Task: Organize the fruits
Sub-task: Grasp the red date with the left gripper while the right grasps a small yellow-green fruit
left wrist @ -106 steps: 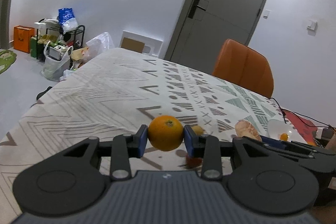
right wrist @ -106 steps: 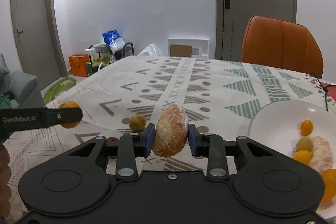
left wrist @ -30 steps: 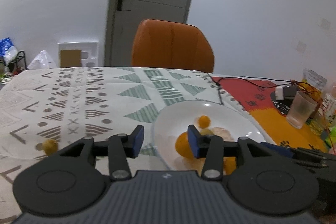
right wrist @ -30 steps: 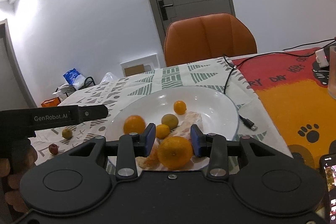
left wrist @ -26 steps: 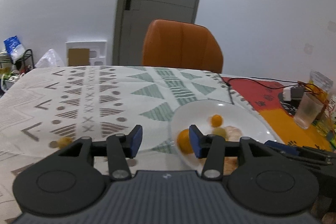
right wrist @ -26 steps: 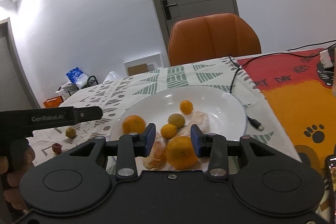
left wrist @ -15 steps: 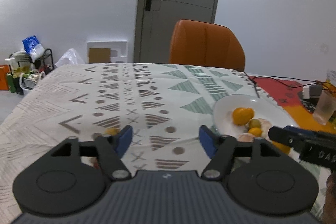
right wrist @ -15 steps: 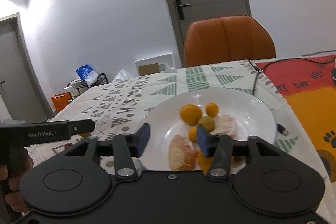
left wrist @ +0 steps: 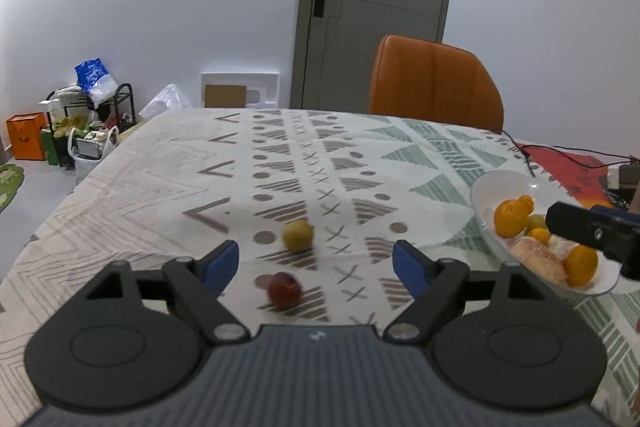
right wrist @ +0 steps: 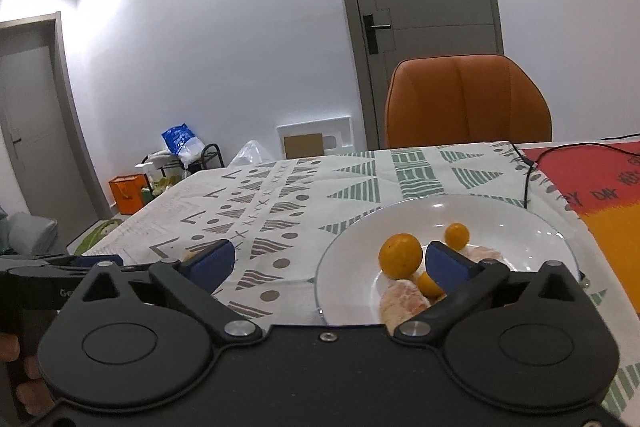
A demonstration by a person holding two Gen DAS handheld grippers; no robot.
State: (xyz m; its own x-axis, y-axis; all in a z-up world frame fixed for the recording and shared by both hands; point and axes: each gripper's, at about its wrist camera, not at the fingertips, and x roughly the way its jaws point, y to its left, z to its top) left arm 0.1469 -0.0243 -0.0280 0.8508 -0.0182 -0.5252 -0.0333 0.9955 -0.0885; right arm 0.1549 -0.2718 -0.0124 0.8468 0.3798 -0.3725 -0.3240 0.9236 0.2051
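Though blurred, small red fruit (left wrist: pixel 283 290)

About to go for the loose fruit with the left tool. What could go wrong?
The red fruit and yellow fruit lie close together, so the open left tool may knock one rolling across the cloth. The plate is already crowded, and the right tool hovers over it; drops could bump fruit out.
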